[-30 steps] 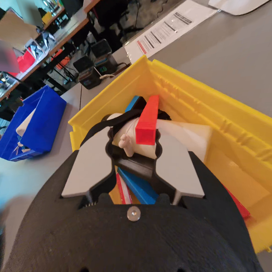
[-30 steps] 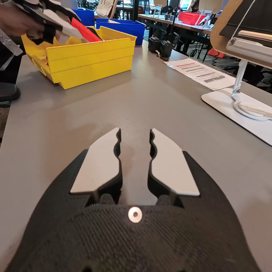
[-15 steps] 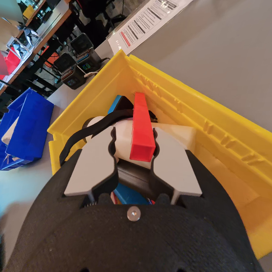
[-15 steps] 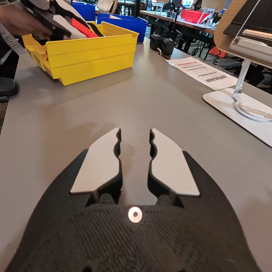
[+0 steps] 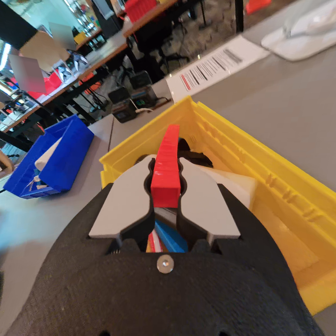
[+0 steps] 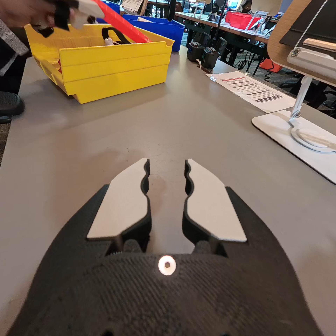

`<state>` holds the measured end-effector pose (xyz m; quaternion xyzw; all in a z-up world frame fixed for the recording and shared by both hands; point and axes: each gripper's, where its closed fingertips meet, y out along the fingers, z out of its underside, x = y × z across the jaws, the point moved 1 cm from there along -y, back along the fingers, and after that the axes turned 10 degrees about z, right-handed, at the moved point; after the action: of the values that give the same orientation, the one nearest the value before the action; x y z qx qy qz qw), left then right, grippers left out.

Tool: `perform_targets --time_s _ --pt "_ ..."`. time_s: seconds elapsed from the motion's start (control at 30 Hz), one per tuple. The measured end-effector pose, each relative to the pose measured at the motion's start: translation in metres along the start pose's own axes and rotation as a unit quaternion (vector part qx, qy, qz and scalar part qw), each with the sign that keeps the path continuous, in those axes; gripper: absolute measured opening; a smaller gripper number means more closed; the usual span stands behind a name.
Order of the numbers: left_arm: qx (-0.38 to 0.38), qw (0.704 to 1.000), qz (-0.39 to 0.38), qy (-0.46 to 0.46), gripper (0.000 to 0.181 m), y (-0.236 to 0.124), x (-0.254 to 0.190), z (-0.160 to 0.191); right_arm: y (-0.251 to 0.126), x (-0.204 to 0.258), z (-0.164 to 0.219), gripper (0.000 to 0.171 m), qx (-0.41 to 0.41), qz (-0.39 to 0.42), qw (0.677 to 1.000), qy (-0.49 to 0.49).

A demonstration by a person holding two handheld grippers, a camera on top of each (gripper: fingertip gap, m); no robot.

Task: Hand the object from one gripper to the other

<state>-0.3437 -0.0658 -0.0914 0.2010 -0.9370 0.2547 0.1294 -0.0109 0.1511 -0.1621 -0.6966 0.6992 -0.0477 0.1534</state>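
The left gripper (image 5: 165,163) has its jaws closed on a long red square bar (image 5: 166,169), gripping it near one end and holding it tilted above the yellow bin (image 5: 254,163), which stands on the grey desk (image 6: 163,127) with a black strap (image 6: 116,35) and white pieces (image 5: 231,183) inside. The right gripper (image 6: 167,161) hovers low over bare desk, well apart from the bin, its jaws parted and holding nothing. A blue bin (image 5: 60,151) sits beyond the yellow one, and a printed sheet (image 6: 251,89) lies near a white stand base (image 6: 283,131).
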Motion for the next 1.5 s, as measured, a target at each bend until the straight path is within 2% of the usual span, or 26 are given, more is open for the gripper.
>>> perform_targets --time_s 0.13,0.2,0.27,0.47,0.67,0.73,0.93,1.07,1.13,1.23,1.3,1.37,1.5 --pt "-0.108 0.991 0.003 -0.077 0.023 -0.033 0.019 -0.031 0.000 0.000 0.000 0.037 0.000 -0.001 1.000 0.000" --pt "-0.163 0.979 0.024 -0.118 0.023 -0.047 0.020 -0.047 0.001 0.001 0.000 0.037 0.001 -0.002 1.000 -0.001" --pt "-0.187 0.970 0.053 -0.143 0.022 -0.053 0.016 -0.058 0.001 0.001 0.000 0.037 0.001 -0.001 1.000 -0.003" --pt "-0.249 0.951 0.089 -0.158 0.022 -0.068 -0.001 -0.091 0.000 0.002 -0.001 0.037 -0.001 0.000 1.000 -0.007" --pt "-0.338 0.923 0.086 -0.166 0.022 -0.108 -0.010 -0.133 0.000 0.002 -0.002 0.036 -0.004 -0.001 1.000 -0.007" --pt "-0.358 0.909 0.123 -0.177 0.022 -0.120 -0.020 -0.146 0.000 0.003 -0.002 0.036 -0.005 -0.003 1.000 -0.006" --pt "-0.411 0.850 0.248 -0.217 0.022 -0.142 -0.061 -0.179 -0.004 0.025 -0.020 0.040 -0.039 -0.045 0.998 0.026" --pt "-0.425 0.802 0.341 -0.243 0.022 -0.138 -0.101 -0.195 -0.007 0.056 -0.038 0.044 -0.068 -0.103 0.990 0.069" --pt "-0.431 0.777 0.392 -0.238 0.022 -0.133 -0.128 -0.201 -0.008 0.073 -0.049 0.044 -0.082 -0.137 0.980 0.120" --pt "-0.468 0.734 0.423 -0.251 0.023 -0.124 -0.157 -0.203 -0.009 0.092 -0.068 0.050 -0.115 -0.183 0.943 0.252" --pt "-0.499 0.689 0.437 -0.291 0.022 -0.122 -0.166 -0.202 -0.003 0.094 -0.071 0.070 -0.127 -0.171 0.927 0.310" --pt "-0.510 0.658 0.438 -0.339 0.022 -0.113 -0.169 -0.197 0.005 0.092 -0.071 0.083 -0.139 -0.148 0.925 0.321" --pt "-0.507 0.648 0.432 -0.370 0.023 -0.100 -0.176 -0.192 -0.001 0.111 -0.085 0.079 -0.166 -0.223 0.896 0.347"
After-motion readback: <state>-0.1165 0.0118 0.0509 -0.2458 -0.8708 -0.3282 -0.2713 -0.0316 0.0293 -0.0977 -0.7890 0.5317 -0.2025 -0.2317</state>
